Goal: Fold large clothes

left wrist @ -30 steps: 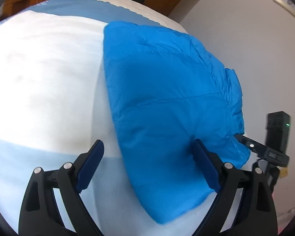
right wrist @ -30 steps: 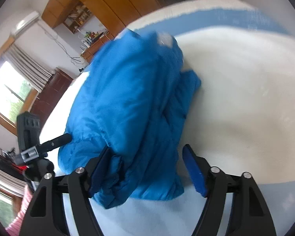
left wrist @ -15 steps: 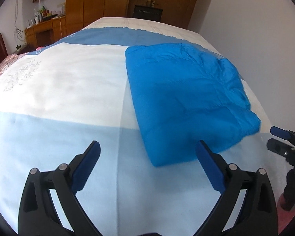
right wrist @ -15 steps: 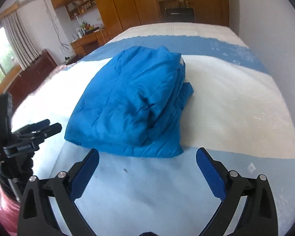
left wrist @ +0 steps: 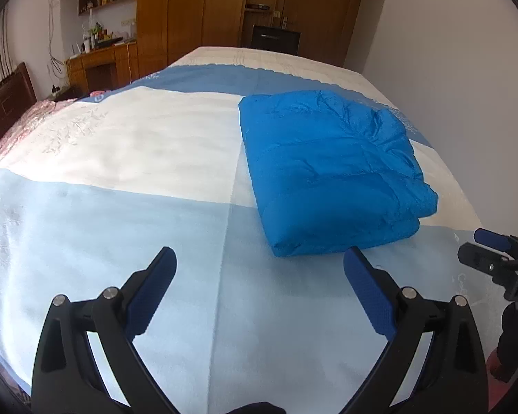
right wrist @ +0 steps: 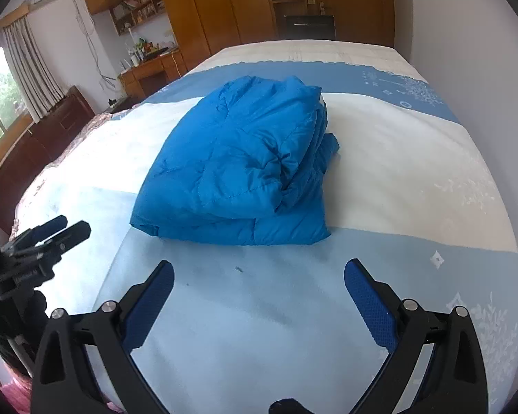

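Observation:
A blue puffy jacket lies folded in a thick stack on the bed; it also shows in the right wrist view. My left gripper is open and empty, above the light blue sheet just in front of the jacket's near edge. My right gripper is open and empty, also short of the jacket, apart from it. The right gripper shows at the right edge of the left wrist view; the left gripper shows at the left edge of the right wrist view.
The bed has a blue and white striped cover. A white wall runs along its right side. Wooden wardrobes, a desk with clutter and a dark headboard stand beyond. A window with curtains is at the left.
Both grippers have pulled back and up from the jacket, which they were close against a second ago. The jacket lies released and folded on the bed.

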### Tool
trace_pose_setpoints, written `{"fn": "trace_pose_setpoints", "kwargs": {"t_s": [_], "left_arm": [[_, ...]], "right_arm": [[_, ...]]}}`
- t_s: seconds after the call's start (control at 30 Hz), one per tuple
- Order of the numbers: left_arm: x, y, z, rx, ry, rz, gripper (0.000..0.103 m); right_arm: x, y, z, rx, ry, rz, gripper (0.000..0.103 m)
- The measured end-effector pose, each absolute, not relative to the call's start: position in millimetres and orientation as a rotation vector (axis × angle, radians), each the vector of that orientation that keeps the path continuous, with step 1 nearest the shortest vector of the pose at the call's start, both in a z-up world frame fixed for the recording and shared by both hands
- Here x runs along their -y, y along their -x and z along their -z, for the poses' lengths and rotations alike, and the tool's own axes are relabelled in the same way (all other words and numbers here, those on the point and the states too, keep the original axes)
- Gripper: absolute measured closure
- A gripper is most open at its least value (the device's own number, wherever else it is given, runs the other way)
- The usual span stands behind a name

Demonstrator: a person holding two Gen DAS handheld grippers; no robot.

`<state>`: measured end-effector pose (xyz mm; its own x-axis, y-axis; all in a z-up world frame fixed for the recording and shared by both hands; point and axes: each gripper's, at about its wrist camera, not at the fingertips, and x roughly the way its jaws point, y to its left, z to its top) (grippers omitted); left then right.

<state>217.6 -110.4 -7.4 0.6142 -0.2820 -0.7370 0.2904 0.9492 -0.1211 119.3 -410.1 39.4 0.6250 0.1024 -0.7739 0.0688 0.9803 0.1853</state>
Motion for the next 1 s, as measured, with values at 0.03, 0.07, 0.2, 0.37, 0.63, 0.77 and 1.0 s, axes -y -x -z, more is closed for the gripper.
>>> {"fn": "trace_pose_setpoints", "kwargs": {"t_s": [0.03,0.07,0.2,0.37,0.63,0.77,1.0], "left_arm": [[110,-213,6,-0.84,-0.02,0.325,0.006],[109,-209,4,-0.834,-0.023,0.324,0.006],[107,-201,2,-0.824,-0.026,0.33,0.006],[103,-194,-1,-0.814,-0.028,0.334,0.006],[100,-187,-5,-0.796,-0.037,0.332,0.006],[102,-186,-5,-0.797,-0.035,0.331,0.006],[108,-183,-5,-0.794,-0.059,0.332,0.006]], "right_arm": [[410,-117,-41,-0.894,-0.203,-0.018,0.004],[409,-115,-42,-0.891,-0.2,-0.016,0.004],[403,-108,-45,-0.881,-0.175,-0.005,0.004],[399,-102,-45,-0.877,-0.165,-0.016,0.004],[401,-100,-43,-0.878,-0.177,-0.021,0.004],[400,-99,-42,-0.879,-0.173,-0.028,0.004],[404,-100,-40,-0.881,-0.182,-0.027,0.004]]}}
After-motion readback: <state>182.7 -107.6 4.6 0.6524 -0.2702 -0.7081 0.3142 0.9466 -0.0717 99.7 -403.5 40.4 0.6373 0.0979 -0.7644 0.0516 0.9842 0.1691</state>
